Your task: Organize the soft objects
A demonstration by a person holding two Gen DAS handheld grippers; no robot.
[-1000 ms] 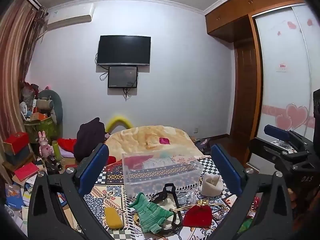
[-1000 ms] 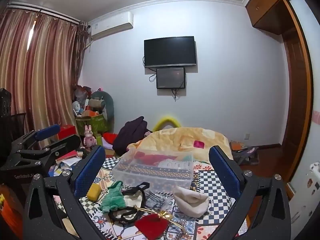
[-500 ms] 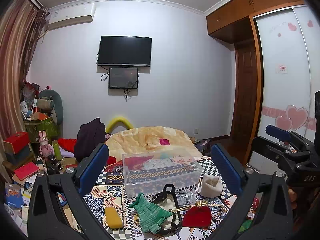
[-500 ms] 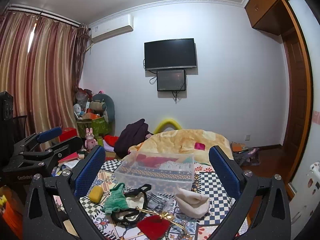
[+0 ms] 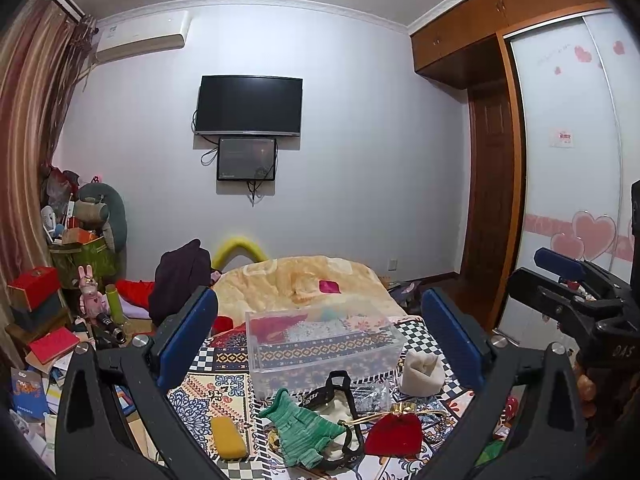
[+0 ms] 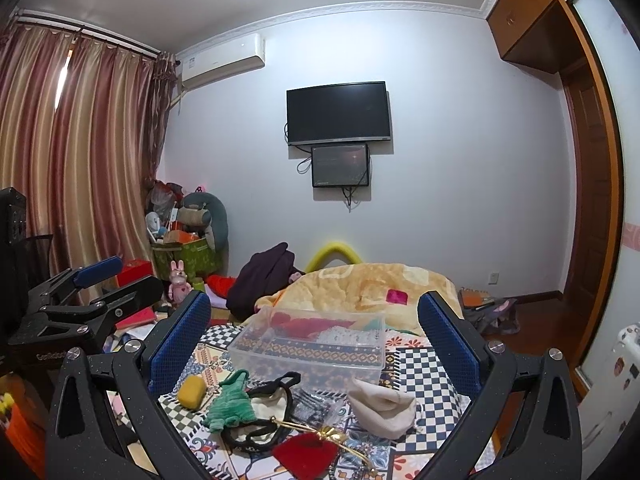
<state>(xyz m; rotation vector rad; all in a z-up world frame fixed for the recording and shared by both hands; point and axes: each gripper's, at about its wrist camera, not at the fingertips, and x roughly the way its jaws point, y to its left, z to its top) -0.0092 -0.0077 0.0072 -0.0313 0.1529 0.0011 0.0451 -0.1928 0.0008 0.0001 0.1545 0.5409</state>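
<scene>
A: Above the near edge of the bed, left claw (image 5: 320, 336) and right claw (image 6: 314, 334): both spread wide, empty.

B: Soft items?

A: Green knit (image 5: 304, 432), red pouch (image 5: 392, 436), yellow sponge (image 5: 227, 438) and cream cloth (image 5: 422, 368) lie loose near the clear bin (image 5: 320, 344), which holds some fabric. Apparently mostly unsorted.

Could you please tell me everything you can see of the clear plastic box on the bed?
The clear plastic box is rectangular, lidless and transparent, sitting upright on the patterned cloth behind the scattered soft items. Red and pale fabrics lie inside. Neither gripper touches it; both hover open before it.
</scene>
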